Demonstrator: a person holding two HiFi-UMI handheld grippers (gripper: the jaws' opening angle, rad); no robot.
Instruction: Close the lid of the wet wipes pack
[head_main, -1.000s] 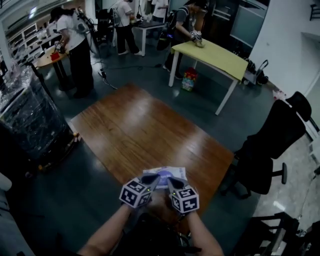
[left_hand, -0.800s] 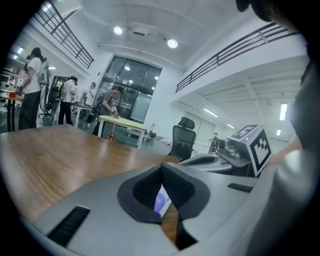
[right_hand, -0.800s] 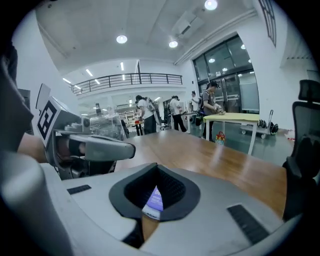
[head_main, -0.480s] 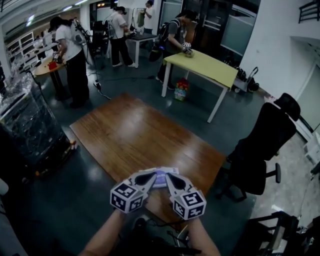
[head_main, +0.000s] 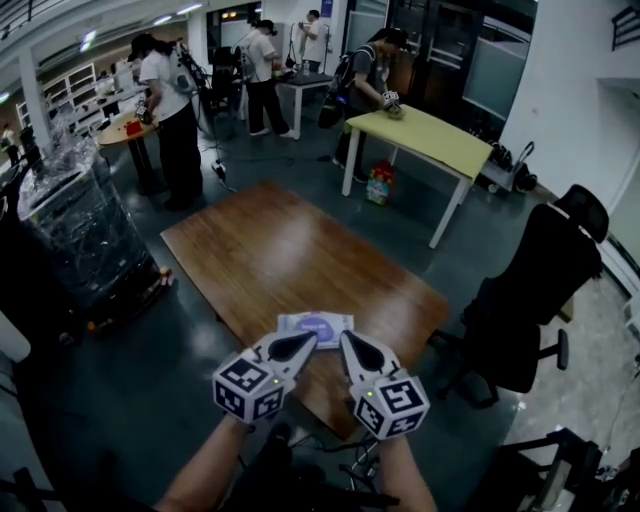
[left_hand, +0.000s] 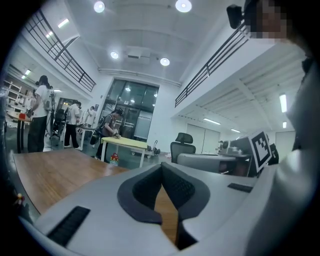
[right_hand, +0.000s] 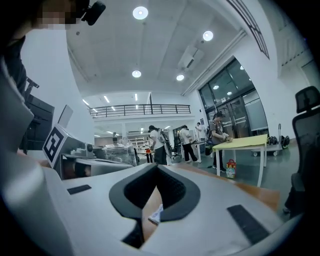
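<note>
The wet wipes pack lies flat near the front edge of the brown wooden table; it is white with a purple oval on top. Whether its lid is down I cannot tell. Both grippers hover side by side on the near side of the pack, above it and apart from it, pointing nearly level. My left gripper is shut with nothing in it; its pads meet in the left gripper view. My right gripper is also shut and empty. A corner of the pack shows below its closed jaws.
A black office chair stands just right of the table. A yellow-green table with a person at it is behind. A plastic-wrapped pallet stands at the left. Other people work at tables further back.
Both grippers have lifted up off the pack and drawn back toward me, staying shut. The pack now shows whole beyond their tips.
</note>
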